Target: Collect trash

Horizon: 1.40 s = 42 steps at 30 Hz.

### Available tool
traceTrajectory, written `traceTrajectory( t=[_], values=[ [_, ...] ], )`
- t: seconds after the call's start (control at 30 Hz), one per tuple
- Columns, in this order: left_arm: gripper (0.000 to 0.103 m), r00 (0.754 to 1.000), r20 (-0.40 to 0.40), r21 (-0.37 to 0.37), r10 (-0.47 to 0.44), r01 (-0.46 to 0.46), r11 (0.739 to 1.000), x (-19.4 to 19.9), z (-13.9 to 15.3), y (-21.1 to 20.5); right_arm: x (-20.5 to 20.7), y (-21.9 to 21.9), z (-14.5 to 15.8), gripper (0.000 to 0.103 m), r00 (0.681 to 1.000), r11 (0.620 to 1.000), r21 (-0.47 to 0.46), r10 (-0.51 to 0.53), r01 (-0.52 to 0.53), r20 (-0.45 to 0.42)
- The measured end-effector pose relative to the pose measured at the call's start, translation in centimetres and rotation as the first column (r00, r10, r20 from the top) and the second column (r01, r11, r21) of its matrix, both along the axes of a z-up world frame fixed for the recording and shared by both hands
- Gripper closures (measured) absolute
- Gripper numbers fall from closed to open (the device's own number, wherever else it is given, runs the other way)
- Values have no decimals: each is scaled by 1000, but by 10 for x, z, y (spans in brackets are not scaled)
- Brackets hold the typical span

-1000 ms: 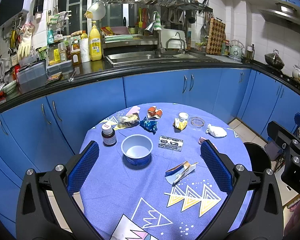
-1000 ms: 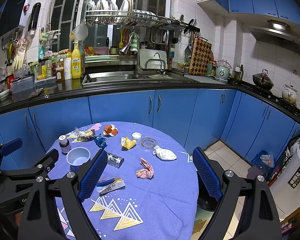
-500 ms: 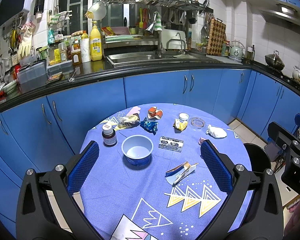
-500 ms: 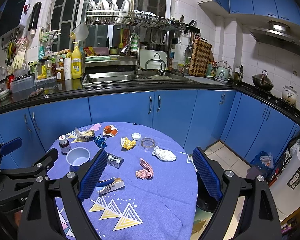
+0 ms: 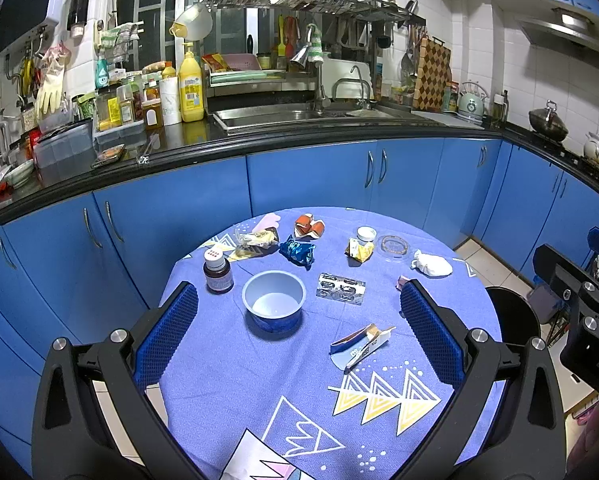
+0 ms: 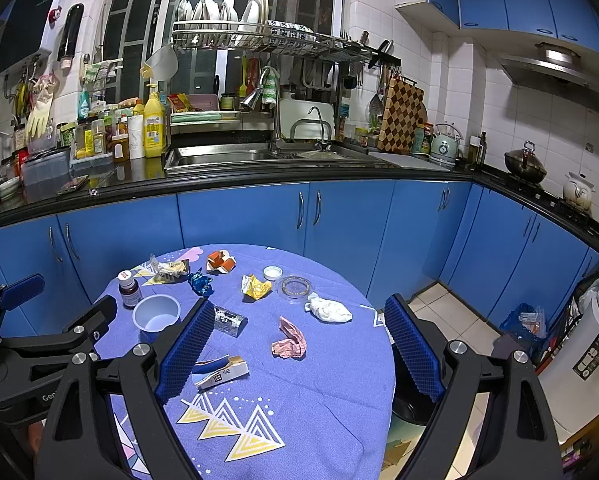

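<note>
Trash lies scattered on a round table with a blue cloth (image 5: 227, 376). A torn blue-white carton (image 5: 359, 346) lies near me; it also shows in the right wrist view (image 6: 219, 372). A silver blister pack (image 5: 340, 288), a blue wrapper (image 5: 297, 251), a yellow wrapper (image 5: 358, 249), an orange wrapper (image 5: 309, 226), a white tissue wad (image 6: 328, 309) and a pink crumpled paper (image 6: 288, 339) lie further back. My left gripper (image 5: 299, 332) is open and empty above the table. My right gripper (image 6: 299, 350) is open and empty above the pink paper.
A blue bowl (image 5: 273, 300), a brown medicine bottle (image 5: 217, 272), a white lid (image 5: 366, 233) and a clear lid (image 5: 393, 245) stand on the table. A black bin (image 5: 511, 316) sits right of the table. Blue cabinets (image 6: 239, 220) and the sink counter run behind.
</note>
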<state>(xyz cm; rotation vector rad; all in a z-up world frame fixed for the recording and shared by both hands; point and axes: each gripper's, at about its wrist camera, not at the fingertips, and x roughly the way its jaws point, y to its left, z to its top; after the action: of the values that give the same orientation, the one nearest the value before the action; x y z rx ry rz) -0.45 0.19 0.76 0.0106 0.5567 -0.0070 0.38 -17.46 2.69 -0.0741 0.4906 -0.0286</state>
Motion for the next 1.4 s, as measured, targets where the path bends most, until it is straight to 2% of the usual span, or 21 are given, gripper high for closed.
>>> traceTrajectory(
  t=[1.03,1.23,1.4],
  values=[
    [3,1000,-18,-6,7,-7,1000,6,-7,1,5,0,-9,18,1000,1000,-10,3,-3,-22],
    [3,998,-60,6,16,-16,1000,17,-25,3,19,0,-33,18,998,1000,-21,8,-9,-66],
    [3,991,-132,14,21,-20,1000,37,-52,8,46,3,-73,18,984,999,-24,39,-43,-174]
  ],
)
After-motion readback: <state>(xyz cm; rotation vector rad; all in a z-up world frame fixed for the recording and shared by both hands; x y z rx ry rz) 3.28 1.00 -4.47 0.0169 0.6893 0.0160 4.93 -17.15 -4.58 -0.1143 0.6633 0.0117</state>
